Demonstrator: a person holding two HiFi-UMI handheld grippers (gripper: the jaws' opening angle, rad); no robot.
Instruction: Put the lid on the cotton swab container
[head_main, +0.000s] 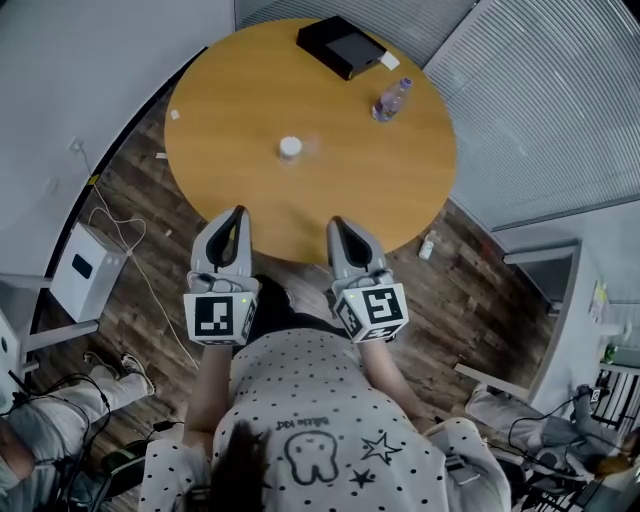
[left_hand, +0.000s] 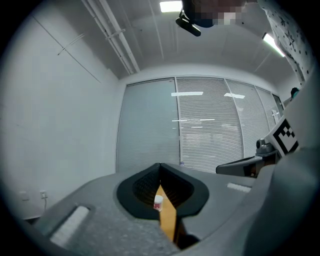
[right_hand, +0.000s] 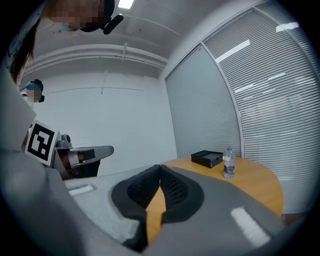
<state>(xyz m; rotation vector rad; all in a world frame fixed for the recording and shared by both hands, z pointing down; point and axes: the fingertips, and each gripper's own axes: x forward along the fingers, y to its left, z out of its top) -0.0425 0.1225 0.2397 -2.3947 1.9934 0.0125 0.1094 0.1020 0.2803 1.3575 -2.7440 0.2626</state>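
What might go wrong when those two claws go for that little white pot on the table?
Both the left gripper and the right gripper are shut and empty at the near edge of the table; reaching in shut may knock the cotton swab container over. It stands alone, so pressing a lid on may slide it unless one gripper steadies it. The lid is hard to make out.

Steeply down from overhead onto round surface (head_main: 230, 120), well back. Level along left tongs (left_hand: 160, 165) and right tongs (right_hand: 160, 166), from close behind. Shared with head view: white container (left_hand: 158, 202) via left gripper view, bottle (right_hand: 229, 162) and black box (right_hand: 207, 158) via right.
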